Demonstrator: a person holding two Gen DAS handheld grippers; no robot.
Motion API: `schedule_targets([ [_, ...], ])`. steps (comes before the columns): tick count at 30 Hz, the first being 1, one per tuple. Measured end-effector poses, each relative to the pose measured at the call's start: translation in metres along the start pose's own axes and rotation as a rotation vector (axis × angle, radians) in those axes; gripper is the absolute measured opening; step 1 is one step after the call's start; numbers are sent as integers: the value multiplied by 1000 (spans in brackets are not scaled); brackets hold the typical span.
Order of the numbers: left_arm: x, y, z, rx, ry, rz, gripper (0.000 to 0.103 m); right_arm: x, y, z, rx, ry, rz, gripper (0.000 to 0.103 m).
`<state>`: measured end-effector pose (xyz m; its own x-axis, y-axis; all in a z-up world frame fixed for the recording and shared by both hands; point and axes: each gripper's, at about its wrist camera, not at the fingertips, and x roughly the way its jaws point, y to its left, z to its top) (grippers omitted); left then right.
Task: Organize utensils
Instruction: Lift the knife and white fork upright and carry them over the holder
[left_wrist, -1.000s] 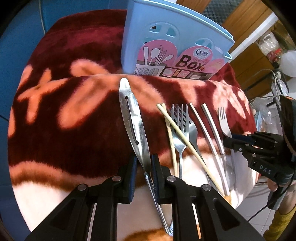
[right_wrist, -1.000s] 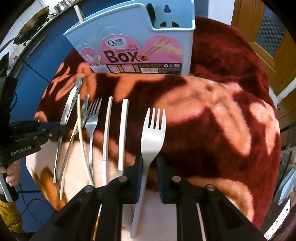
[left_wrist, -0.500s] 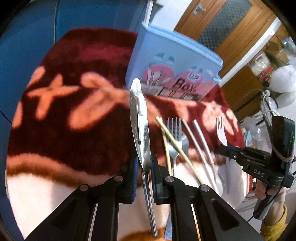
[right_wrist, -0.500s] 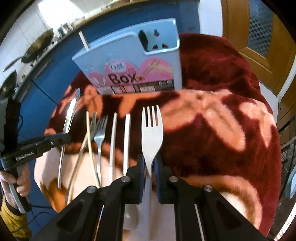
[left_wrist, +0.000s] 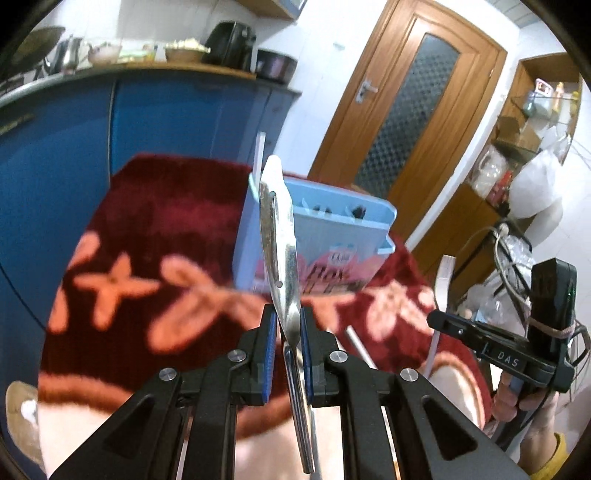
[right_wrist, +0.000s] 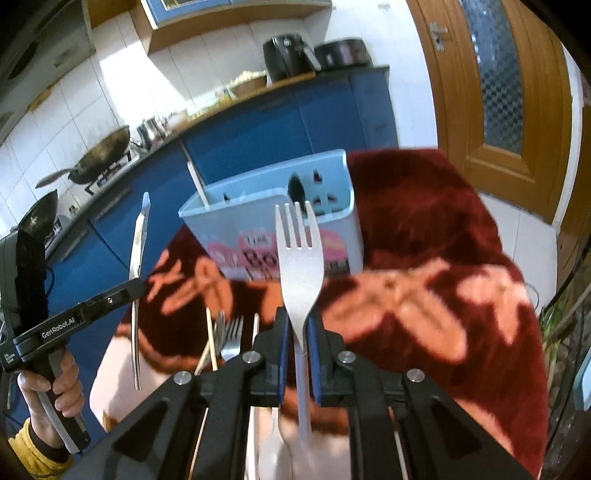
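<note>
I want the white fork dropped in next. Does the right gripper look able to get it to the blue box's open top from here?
Probably yes. The right gripper is shut on the white fork, lifted clear of the blanket, and the blue box stands straight ahead with nothing between.

Blue kitchen cabinets (right_wrist: 332, 118) under a wooden countertop (left_wrist: 155, 68), white tiled wall (right_wrist: 110, 88), wooden door (left_wrist: 417, 110) with patterned glass, woks (right_wrist: 99, 155) on a stove.
</note>
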<state>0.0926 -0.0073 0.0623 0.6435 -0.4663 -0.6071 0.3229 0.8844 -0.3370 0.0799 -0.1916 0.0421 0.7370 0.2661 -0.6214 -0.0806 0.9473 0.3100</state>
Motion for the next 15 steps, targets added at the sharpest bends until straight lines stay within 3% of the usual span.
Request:
schedule_targets([
  [6,0,-12,21,26,-104,34,12,-11,8,18,-31,-117,-21,12],
  [15,2,-25,60,67,-296,104,12,-11,8,53,-42,-217,-41,12],
])
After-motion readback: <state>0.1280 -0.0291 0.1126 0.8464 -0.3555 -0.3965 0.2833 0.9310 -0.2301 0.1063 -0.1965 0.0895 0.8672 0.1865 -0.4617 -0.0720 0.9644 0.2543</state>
